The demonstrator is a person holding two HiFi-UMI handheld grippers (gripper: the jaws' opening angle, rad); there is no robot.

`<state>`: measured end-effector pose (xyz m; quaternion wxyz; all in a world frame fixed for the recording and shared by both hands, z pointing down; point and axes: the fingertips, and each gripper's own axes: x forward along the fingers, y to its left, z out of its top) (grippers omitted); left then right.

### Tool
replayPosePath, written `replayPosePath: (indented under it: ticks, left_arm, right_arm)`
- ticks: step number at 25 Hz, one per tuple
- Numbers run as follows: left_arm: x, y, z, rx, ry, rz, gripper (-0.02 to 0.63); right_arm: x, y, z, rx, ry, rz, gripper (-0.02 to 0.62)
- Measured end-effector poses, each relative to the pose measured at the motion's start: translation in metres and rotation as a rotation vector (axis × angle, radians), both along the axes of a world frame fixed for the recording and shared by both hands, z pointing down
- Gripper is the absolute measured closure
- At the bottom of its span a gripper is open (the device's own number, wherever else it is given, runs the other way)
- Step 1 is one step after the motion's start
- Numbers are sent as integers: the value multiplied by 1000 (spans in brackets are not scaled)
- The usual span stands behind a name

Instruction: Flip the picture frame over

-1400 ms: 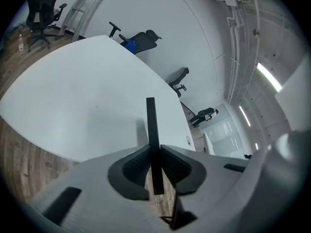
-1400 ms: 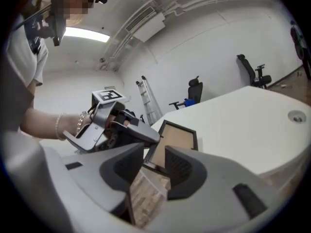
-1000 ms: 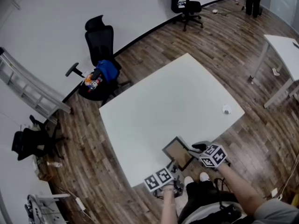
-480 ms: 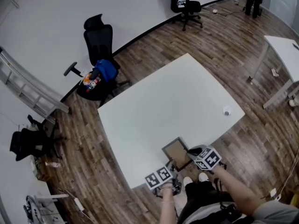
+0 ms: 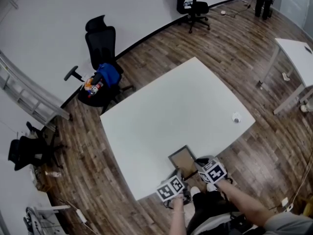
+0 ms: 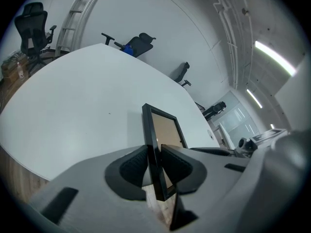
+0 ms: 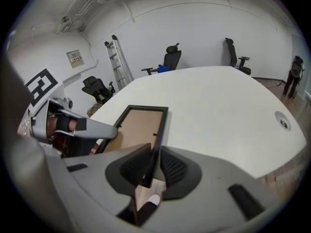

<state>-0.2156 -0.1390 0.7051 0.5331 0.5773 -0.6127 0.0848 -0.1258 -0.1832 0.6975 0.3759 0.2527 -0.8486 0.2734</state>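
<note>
Picture frame (image 5: 183,159), black border, brown backing panel facing up: lower centre of the head view, at the near edge of the white table (image 5: 166,106). Left gripper (image 5: 179,174), just below the frame: jaws clamped on the frame's left border. Right gripper (image 5: 198,163), at the frame's lower right: jaws, having just been closing, clamped on its right border.
</note>
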Motion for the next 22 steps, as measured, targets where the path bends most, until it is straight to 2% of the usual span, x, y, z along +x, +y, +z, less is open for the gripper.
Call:
replayPosePath:
  ticks: [3, 8, 11, 13, 15, 19, 22]
  left_arm:
    - [-6, 5, 8, -53, -77, 20, 532]
    - [-3, 4, 10, -82, -138, 68, 533]
    - [-10, 3, 10, -92, -236, 92, 532]
    - [-17, 7, 10, -100, -331, 113, 533]
    - [-19, 4, 2, -62, -397, 126, 534]
    - [-22, -4, -17, 51, -431, 90, 534]
    - [-23, -9, -35, 130, -454, 74, 534]
  right_arm:
    - [-6, 3, 2, -23, -5, 15, 537]
    - [-2, 0, 1, 8, 29, 28, 537]
    - [-5, -1, 0, 38, 31, 22, 528]
    - [-8, -1, -3, 54, 14, 15, 526]
    - [-10, -2, -10, 69, -9, 15, 526]
    - [-11, -7, -23, 113, -52, 14, 526]
    - [-16, -11, -41, 191, -117, 12, 526]
